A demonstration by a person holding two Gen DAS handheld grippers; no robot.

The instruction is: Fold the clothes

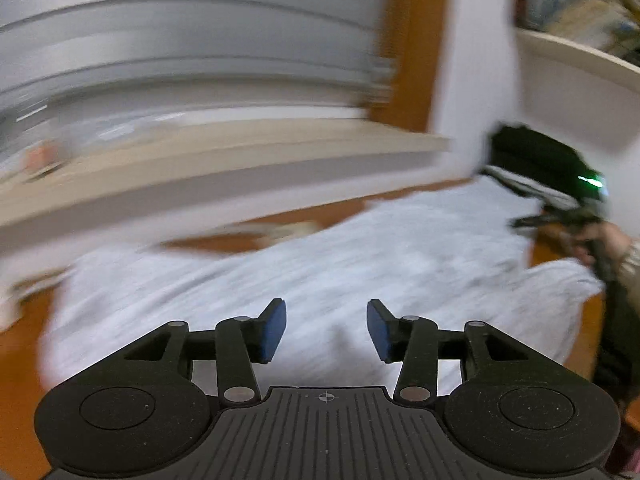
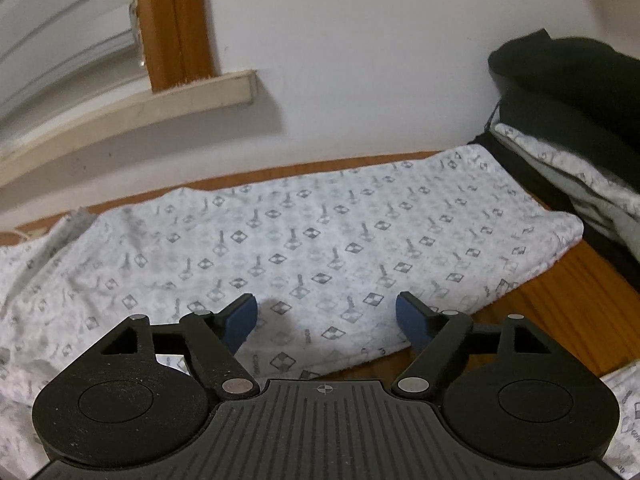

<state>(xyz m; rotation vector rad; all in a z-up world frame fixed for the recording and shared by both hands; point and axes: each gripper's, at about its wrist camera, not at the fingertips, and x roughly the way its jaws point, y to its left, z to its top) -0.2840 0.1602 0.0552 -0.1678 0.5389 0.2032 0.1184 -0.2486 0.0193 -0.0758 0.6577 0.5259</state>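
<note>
In the left wrist view, which is smeared with blur, the left gripper (image 1: 326, 330) hangs with its jaws spread wide and nothing between the blue pads (image 1: 276, 330). Ahead of the jaws and above them runs a pale window sill (image 1: 224, 148) under grey slatted blinds (image 1: 192, 40), with an orange-brown wooden frame (image 1: 412, 40) and a white wall (image 1: 476, 64) off to their right. Far to the right of the jaws, a hand (image 1: 592, 236) grips the dark handle of the other gripper, near a dark pile of clothes (image 1: 536, 160). The white patterned garment (image 1: 320, 264) lies spread directly under and beyond the jaws on an orange wooden table (image 1: 20, 380); its print cannot be made out here.

In the right wrist view, the right gripper (image 2: 326, 322) also stands with its jaws apart, holding nothing. The clothes pile (image 2: 568, 92), black cloth over light folded pieces, sits well right of the jaws, its base touching the garment's far right corner. The garment (image 2: 320, 232) lies flat ahead of and beneath the jaws, white with a grey diamond-and-key print, wrinkled to their left, its near hem just in front of the right finger on bare table (image 2: 560, 300).
</note>
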